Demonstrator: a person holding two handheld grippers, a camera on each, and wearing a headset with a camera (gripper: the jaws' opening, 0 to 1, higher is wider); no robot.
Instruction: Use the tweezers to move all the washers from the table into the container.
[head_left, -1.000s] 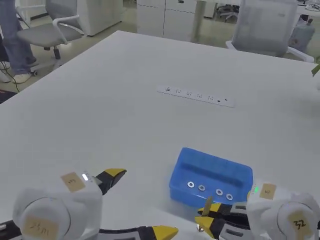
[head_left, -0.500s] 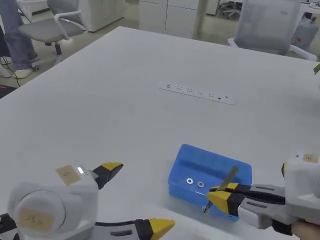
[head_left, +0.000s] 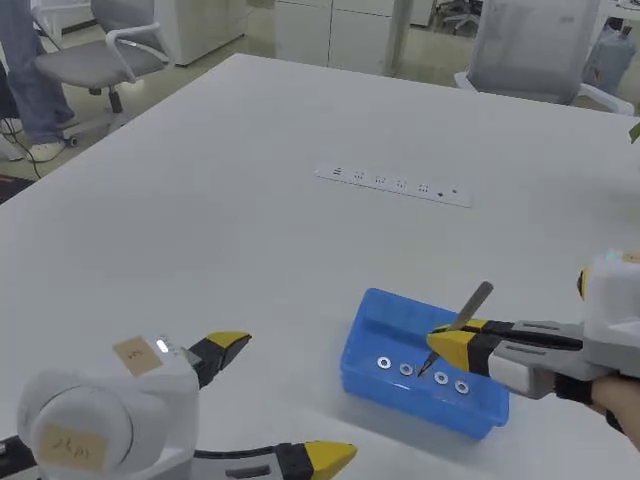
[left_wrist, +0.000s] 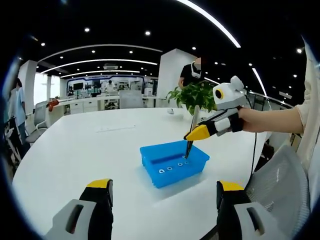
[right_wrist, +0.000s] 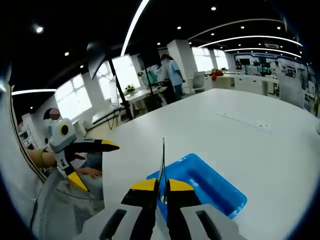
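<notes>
Tweezers (head_left: 474, 303), slim and grey, are sitting clamped between our right gripper's (head_left: 445, 347) closed jaws. We are holding them slanted, tips pointing down inside the blue container (head_left: 400, 395) among four washers (head_left: 406, 369), back end rising rightward. Our left gripper (head_left: 280, 400) is hanging wide open, well apart, above the white table (head_left: 250, 200), which is spreading broadly beyond.

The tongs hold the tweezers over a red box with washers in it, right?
Not red. The head view shows the box is blue. The right tongs do hold the tweezers over it, and washers lie inside.
</notes>
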